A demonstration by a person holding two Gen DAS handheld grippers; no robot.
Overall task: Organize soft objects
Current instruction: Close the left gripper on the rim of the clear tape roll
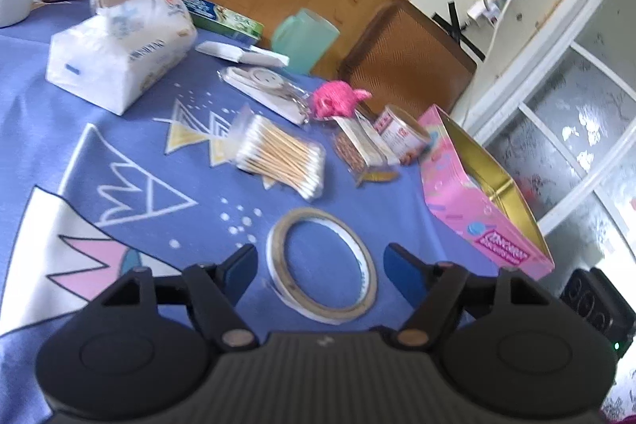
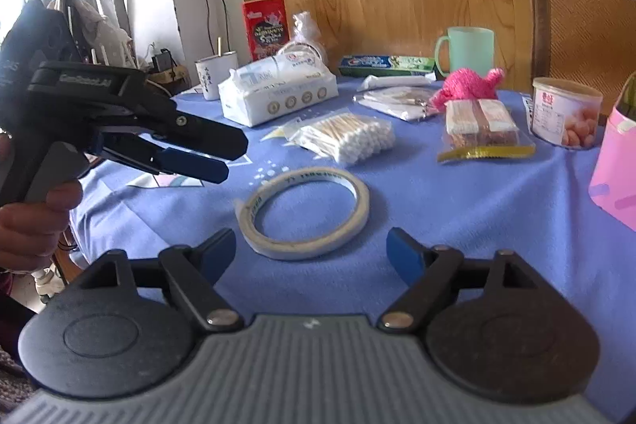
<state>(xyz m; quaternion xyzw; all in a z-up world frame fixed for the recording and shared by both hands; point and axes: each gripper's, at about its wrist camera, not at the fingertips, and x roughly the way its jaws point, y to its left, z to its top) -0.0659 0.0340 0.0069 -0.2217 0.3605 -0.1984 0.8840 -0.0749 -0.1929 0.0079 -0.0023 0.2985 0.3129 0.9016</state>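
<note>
A pink knitted toy [image 1: 338,100] [image 2: 469,88] lies at the far side of the blue tablecloth [image 1: 190,225] [image 2: 457,225]. A white tissue pack [image 1: 119,54] [image 2: 278,94] and a bag of cotton swabs [image 1: 282,155] [image 2: 346,138] lie nearer. An open pink box [image 1: 477,221] [image 2: 616,165] with a gold inside stands at the right. My left gripper [image 1: 318,259] [image 2: 230,159] hovers open and empty, left of a tape roll [image 1: 318,215] [image 2: 302,249]. My right gripper [image 2: 312,243] is open, with the tape roll just ahead of its fingers and nothing held.
A mint mug [image 1: 304,38] [image 2: 469,50], a toothpaste box [image 1: 222,16], a small can [image 1: 401,136] [image 2: 564,114] and a snack pack [image 1: 357,146] [image 2: 481,130] crowd the far half. A brown chair [image 1: 405,62] stands behind. A person's hand [image 2: 35,221] grips the left tool.
</note>
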